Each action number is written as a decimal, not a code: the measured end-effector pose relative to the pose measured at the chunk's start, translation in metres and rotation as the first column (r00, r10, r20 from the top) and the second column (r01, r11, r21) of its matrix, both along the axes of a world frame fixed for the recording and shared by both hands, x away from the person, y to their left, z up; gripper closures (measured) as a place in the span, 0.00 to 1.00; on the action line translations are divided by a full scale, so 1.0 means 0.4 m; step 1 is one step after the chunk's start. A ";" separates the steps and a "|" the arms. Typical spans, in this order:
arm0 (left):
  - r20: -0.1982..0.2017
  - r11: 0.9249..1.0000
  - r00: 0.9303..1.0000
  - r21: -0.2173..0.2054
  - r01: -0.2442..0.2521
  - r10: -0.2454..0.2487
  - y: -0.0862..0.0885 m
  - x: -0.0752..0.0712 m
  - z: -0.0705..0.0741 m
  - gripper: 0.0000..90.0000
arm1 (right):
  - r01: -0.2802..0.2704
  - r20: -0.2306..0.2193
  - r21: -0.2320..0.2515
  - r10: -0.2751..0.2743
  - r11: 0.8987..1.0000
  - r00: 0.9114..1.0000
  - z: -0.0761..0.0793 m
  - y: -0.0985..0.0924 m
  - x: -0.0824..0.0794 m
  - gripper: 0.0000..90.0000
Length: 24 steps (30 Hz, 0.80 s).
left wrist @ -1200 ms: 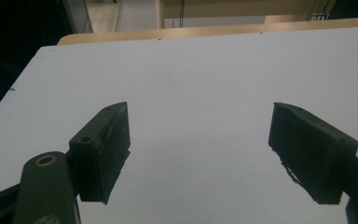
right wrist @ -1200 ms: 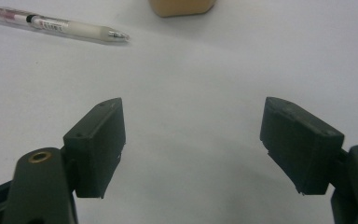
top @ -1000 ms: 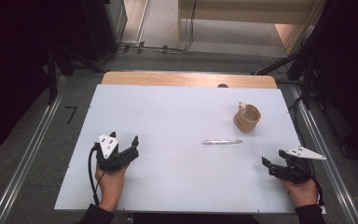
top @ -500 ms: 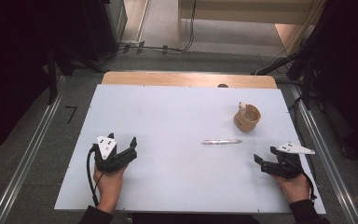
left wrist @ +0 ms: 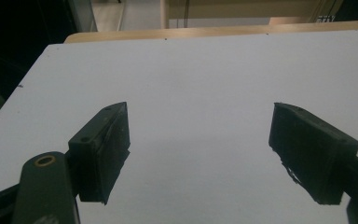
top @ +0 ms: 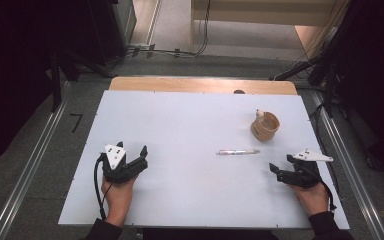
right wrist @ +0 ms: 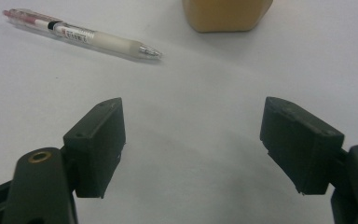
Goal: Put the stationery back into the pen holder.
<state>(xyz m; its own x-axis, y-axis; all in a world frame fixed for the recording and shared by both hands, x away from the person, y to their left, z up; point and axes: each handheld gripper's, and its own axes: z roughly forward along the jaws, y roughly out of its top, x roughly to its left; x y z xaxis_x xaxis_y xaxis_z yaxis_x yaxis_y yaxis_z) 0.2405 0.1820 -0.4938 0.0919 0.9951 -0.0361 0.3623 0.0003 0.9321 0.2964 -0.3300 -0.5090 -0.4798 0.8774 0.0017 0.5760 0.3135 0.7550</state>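
Observation:
A clear pen [top: 238, 151] with a white grip lies flat on the white table top [top: 190, 130], right of centre. Behind it to the right stands a small tan wooden cup [top: 265, 126] with a small white thing at its rim. My right gripper [top: 280, 164] rests near the front right, a short way right of the pen, open and holding nothing. In the right gripper view the pen [right wrist: 81, 33] lies ahead to the left of the open gripper [right wrist: 193, 140], and the cup [right wrist: 226, 14] stands straight ahead. My left gripper [top: 132, 151] sits at the front left, open over bare table [left wrist: 198, 70].
A strip of wooden table edge [top: 202, 85] shows beyond the white top. Metal rails [top: 30, 165] run along both sides on the grey floor. Cables [top: 170, 50] lie on the floor at the back.
My right gripper has slid left along the table toward the pen, jaws still wide apart. The left gripper, pen and cup have stayed put.

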 end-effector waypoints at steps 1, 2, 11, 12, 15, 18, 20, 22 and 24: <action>-0.001 1.000 1.000 0.001 -0.001 0.001 0.000 0.000 0.000 0.23 | 0.001 0.000 0.001 -0.001 1.000 1.000 0.000 0.001 0.002 0.23; -0.002 1.000 1.000 0.004 0.000 0.000 -0.001 0.001 0.000 0.23 | 0.000 0.000 0.000 0.000 1.000 1.000 -0.001 0.003 0.004 0.23; -0.004 1.000 1.000 -0.005 -0.003 0.003 0.000 0.005 -0.003 0.23 | -0.014 -0.004 0.000 0.014 1.000 1.000 -0.004 0.019 0.020 0.23; -0.004 1.000 1.000 -0.004 -0.002 0.002 0.000 0.005 -0.003 0.23 | -0.011 -0.006 0.003 0.011 1.000 1.000 -0.004 0.021 0.022 0.23; -0.005 1.000 1.000 -0.003 0.000 0.000 -0.001 0.005 -0.003 0.23 | -0.017 -0.005 0.000 0.017 1.000 1.000 -0.005 0.023 0.026 0.24; -0.005 1.000 1.000 -0.003 -0.003 0.003 0.000 0.004 -0.002 0.23 | -0.017 -0.004 0.000 0.017 1.000 1.000 -0.005 0.027 0.028 0.24; -0.005 1.000 1.000 -0.003 -0.005 0.005 0.001 0.004 -0.002 0.23 | -0.020 -0.004 0.002 0.020 1.000 1.000 -0.005 0.029 0.029 0.24; -0.005 1.000 1.000 -0.004 -0.005 0.004 0.001 0.004 -0.002 0.23 | -0.023 -0.001 0.001 0.023 1.000 1.000 -0.003 0.033 0.031 0.24; -0.005 1.000 1.000 -0.004 -0.004 0.004 0.000 0.004 -0.002 0.23 | -0.026 0.000 0.004 0.026 1.000 1.000 -0.001 0.037 0.032 0.24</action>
